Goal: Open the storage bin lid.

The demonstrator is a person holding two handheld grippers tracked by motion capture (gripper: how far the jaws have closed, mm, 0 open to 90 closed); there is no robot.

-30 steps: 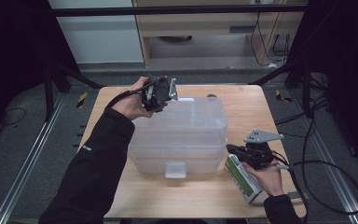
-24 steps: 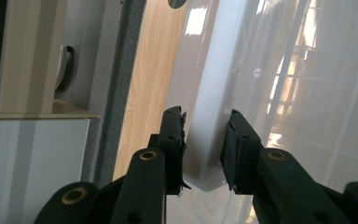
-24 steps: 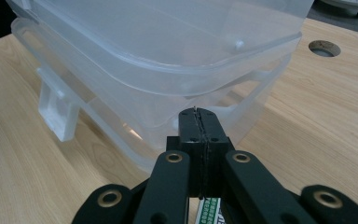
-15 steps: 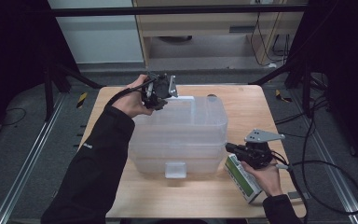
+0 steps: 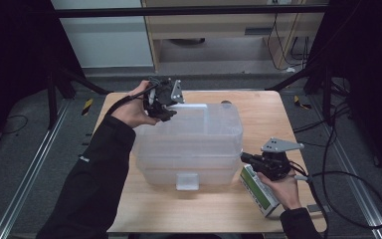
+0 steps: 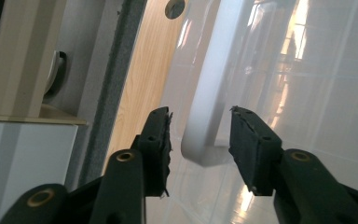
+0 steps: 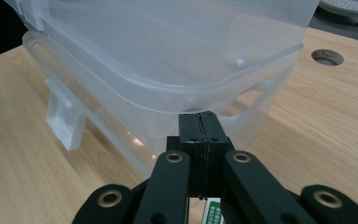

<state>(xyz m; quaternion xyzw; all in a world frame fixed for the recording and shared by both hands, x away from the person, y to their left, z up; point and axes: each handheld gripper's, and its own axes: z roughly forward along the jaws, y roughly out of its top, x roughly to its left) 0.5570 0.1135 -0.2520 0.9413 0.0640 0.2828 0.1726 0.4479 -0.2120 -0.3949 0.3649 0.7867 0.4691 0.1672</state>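
High view shows 2 translucent plastic bins (image 5: 189, 144) stacked upside down in the middle of the desk (image 5: 258, 107). The left tool (image 5: 165, 105) sits at the upper bin's far left corner; its jaws have just been opening, and in the left gripper view they stand apart on either side of the white handle (image 6: 212, 100) without pressing it. The right tool (image 5: 251, 160) is closed on nothing, its tips against the bin's near right rim (image 7: 186, 105), above a green and white box (image 5: 258, 189).

The bins look light, thin-walled and hollow, so likely easy to lift but springy under a squeeze. Their glossy sides seem slippery and too broad for the jaws. The stiffer rim, the handle or the front latch tab (image 5: 187, 181) offer the better hold, and 2 opposite grips should keep the upper bin level.
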